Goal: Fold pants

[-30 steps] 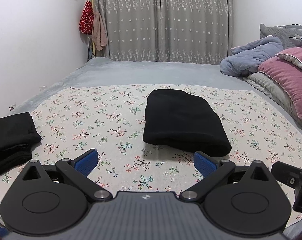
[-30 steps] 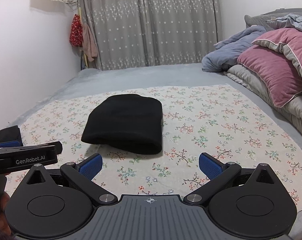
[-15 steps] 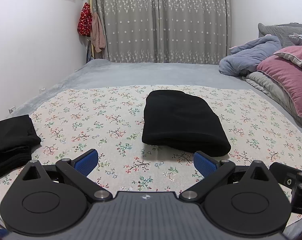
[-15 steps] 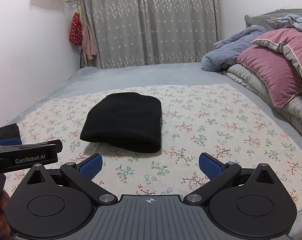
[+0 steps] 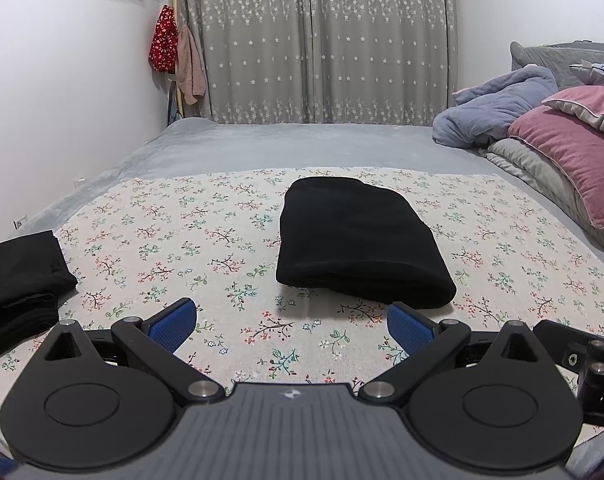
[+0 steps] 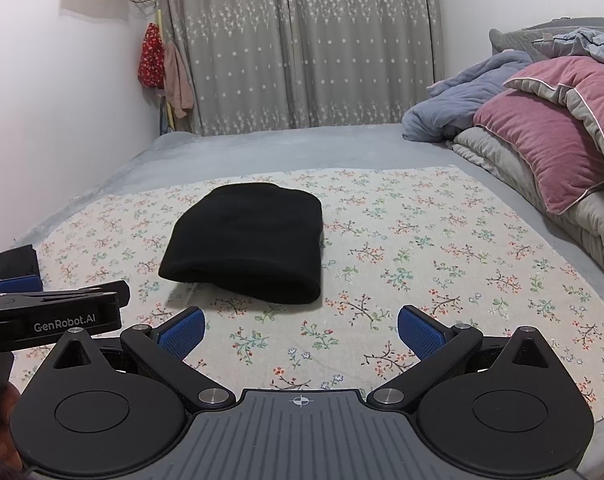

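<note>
**Two claws spread above a finished fold**

Widest of all: grey-sheeted bed (image 5: 302, 144), overlaid with a pale floral cotton cloth (image 6: 421, 240) as the folding surface. Heaped along the right edge, a pink velvet pillow (image 6: 549, 136) and a rumpled blue-grey blanket (image 5: 497, 112), probably pushed aside to free the cloth.

Centred on the cloth, well clear of every edge: black pants folded into a compact rounded bundle (image 5: 353, 240), thick fold line facing the cameras. Judged complete, or very nearly so. At the near left edge, a second stack of folded black garments (image 5: 18, 276), likely parked there as done work.

Plenty of bare floral cloth on all sides of the bundle, most of it to the right, enough for sliding or lifting without snagging anything.

Hovering near the front edge, short of the bundle and touching nothing: left gripper (image 5: 292, 322), blue pads spread wide and empty; right gripper (image 6: 300, 328) just beside it, likewise spread and empty.
</note>
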A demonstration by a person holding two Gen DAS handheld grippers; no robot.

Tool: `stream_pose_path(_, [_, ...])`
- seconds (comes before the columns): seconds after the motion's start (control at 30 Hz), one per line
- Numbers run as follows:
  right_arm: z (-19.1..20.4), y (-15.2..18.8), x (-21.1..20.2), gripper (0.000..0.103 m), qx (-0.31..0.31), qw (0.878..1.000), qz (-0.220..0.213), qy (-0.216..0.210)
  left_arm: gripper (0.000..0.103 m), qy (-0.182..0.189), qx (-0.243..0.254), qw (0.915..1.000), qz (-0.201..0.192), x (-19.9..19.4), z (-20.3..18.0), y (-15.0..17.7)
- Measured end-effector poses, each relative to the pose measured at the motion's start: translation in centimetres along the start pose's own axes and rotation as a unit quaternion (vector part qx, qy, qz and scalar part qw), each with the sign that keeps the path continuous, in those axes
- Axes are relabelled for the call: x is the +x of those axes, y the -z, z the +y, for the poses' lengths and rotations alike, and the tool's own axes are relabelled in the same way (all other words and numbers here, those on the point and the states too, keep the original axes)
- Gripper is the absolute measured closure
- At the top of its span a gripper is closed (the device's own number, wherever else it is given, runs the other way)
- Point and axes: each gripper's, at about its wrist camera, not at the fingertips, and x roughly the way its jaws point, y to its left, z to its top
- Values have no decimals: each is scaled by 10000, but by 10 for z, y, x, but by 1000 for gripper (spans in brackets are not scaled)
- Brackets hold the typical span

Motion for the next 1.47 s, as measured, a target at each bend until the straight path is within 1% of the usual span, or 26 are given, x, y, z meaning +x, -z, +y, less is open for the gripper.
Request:
stream_pose_path(0.3, [-1, 2, 1, 0, -18, 10000, 21, -6, 2, 38, 15, 10000, -38, 0, -1, 0])
stream_pose_path(0.87, [-4, 1, 3, 0, -44, 10000, 59, -4, 2, 106, 222, 9997, -95, 1, -7, 4])
stream_pose_path(1.47, [-7, 1, 3, 0, -48, 10000, 73, 7, 2, 132, 239, 9996, -66, 0, -9, 6])
